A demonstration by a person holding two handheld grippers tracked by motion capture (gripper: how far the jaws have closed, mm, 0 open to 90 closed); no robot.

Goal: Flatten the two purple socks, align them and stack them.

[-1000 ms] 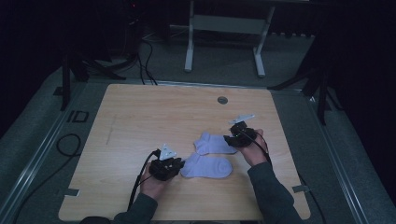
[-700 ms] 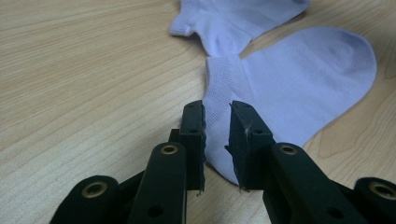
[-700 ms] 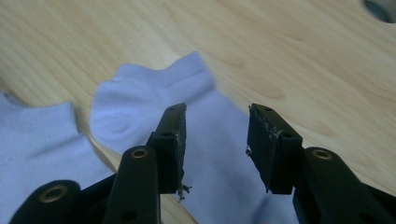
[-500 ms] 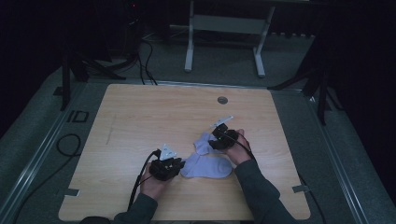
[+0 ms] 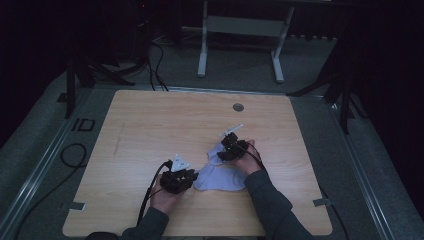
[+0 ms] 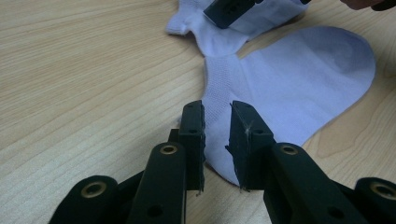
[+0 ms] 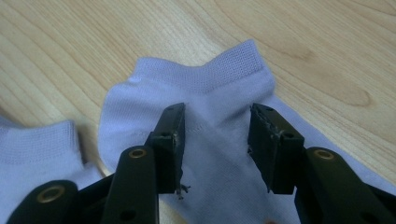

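Dark floor surrounds a pale wooden desk (image 5: 150, 130), lit faintly from above, with a metal frame standing on the floor beyond its far edge and a small round grommet (image 5: 238, 107) near that edge. Two light lavender ankle socks lie on the near half of the desk, their cuffs close together. The near sock (image 5: 220, 179) lies flat, toe toward the person's right, and the far sock (image 5: 216, 152) lies just beyond it (partly covered by the right hand in the high view).

The left gripper (image 6: 217, 140) rests low at the cuff end of the near sock (image 6: 299, 84); its jaws stand a narrow gap apart with the ribbed cuff fabric between them, though whether the pads actually pinch the cloth I cannot tell. The right gripper (image 7: 215, 140) sits over the far sock (image 7: 205, 88), its jaws spread wide on either side of the sock's middle, just behind the cuff, pads not pressing on the fabric. In the left gripper view the right gripper's dark tip rests on the far sock.
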